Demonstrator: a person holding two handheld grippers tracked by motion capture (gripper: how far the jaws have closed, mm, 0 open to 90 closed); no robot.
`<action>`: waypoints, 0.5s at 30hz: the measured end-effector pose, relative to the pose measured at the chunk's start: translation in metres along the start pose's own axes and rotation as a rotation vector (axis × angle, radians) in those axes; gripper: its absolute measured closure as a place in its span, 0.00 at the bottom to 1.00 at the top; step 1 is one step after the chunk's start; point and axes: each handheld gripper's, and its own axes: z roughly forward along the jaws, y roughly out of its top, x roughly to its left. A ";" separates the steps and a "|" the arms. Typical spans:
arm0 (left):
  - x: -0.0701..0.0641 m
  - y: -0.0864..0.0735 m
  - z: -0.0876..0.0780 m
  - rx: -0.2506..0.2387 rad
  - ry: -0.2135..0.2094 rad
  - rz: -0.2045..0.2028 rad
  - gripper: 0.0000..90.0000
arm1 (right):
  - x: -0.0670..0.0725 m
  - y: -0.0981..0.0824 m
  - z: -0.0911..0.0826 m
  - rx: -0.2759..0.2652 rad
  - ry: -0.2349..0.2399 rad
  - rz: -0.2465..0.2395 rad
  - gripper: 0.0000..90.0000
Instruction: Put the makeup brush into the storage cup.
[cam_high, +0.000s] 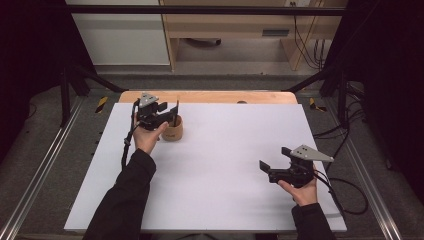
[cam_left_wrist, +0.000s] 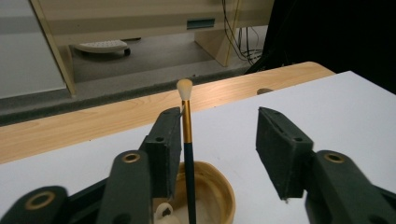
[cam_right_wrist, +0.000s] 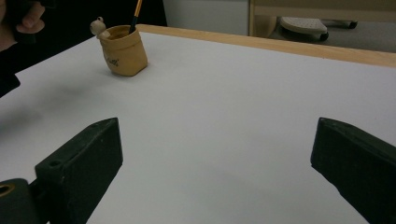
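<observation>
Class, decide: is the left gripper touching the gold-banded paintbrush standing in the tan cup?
Cannot tell: in the left gripper view, paintbrush stands against one jaw; no gap or contact shows.

Tan pot (cam_high: 173, 131) at 10 o'clock; brush (cam_left_wrist: 188, 154) with cream tip, gold ferrule, dark handle. Black left gripper (cam_high: 167, 117), black right gripper (cam_high: 274, 161), grey plates. White board (cam_high: 225, 165), light wood table (cam_high: 210, 96).

worktop (cam_high: 225, 165): matt white sheet, wood edge | pot (cam_right_wrist: 124, 50): tan, matt | brush (cam_left_wrist: 187, 140): glossy handle, gold metal ferrule | jaws: matt black plastic
</observation>
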 end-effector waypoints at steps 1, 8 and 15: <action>0.000 0.000 -0.003 -0.005 -0.006 -0.001 0.51 | 0.000 0.000 0.000 -0.002 0.000 0.001 0.03; -0.003 0.000 -0.027 -0.030 -0.048 0.011 0.42 | 0.000 0.000 0.000 -0.004 0.001 -0.005 0.03; -0.006 -0.006 -0.050 -0.048 -0.070 0.029 0.35 | -0.001 0.001 -0.002 -0.010 0.001 -0.010 0.03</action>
